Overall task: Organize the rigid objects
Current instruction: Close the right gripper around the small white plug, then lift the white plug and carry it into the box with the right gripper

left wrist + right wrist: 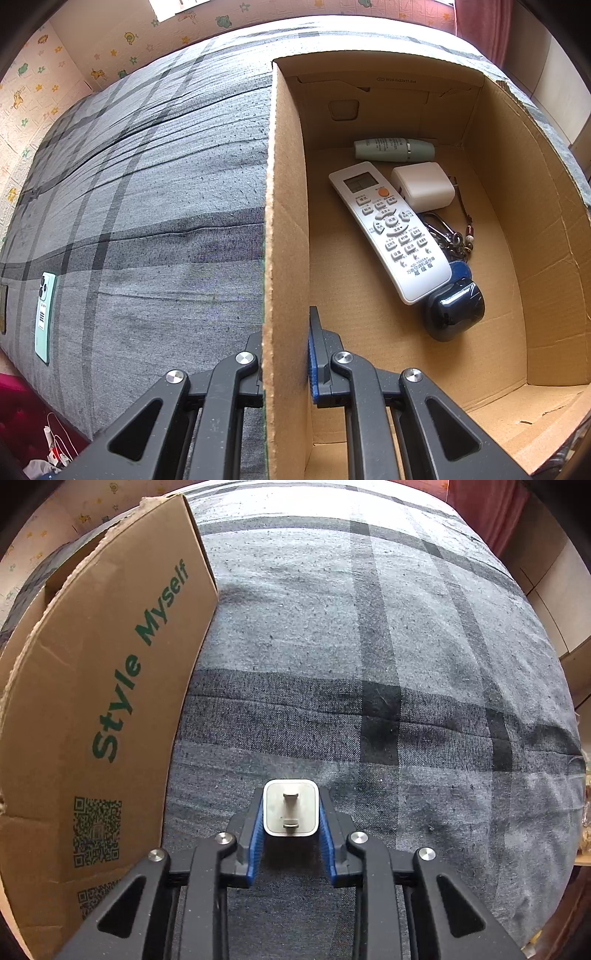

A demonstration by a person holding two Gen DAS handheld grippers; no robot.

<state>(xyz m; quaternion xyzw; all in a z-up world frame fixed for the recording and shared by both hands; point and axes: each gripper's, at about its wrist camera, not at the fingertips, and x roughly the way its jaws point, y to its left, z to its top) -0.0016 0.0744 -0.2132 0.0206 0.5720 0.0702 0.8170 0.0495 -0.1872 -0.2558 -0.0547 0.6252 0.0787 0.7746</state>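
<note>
My left gripper [286, 354] is shut on the left wall of the cardboard box [284, 206], one finger outside, one inside. Inside the box lie a white remote control [391, 229], a white charger block [423, 186], a pale green bottle [393, 149], a key bunch [450, 236] and a dark blue case [456, 312]. My right gripper [290, 816] is shut on a white plug adapter [290, 808], prongs facing forward, just above the grey plaid bedspread [369, 664]. The box's outer side [103, 701], printed "Style Myself", stands to its left.
A mint green phone [45, 317] lies on the bedspread at the far left edge. A cable and clutter lie on the floor below the bed [55, 443]. A red curtain [491, 509] hangs beyond the bed.
</note>
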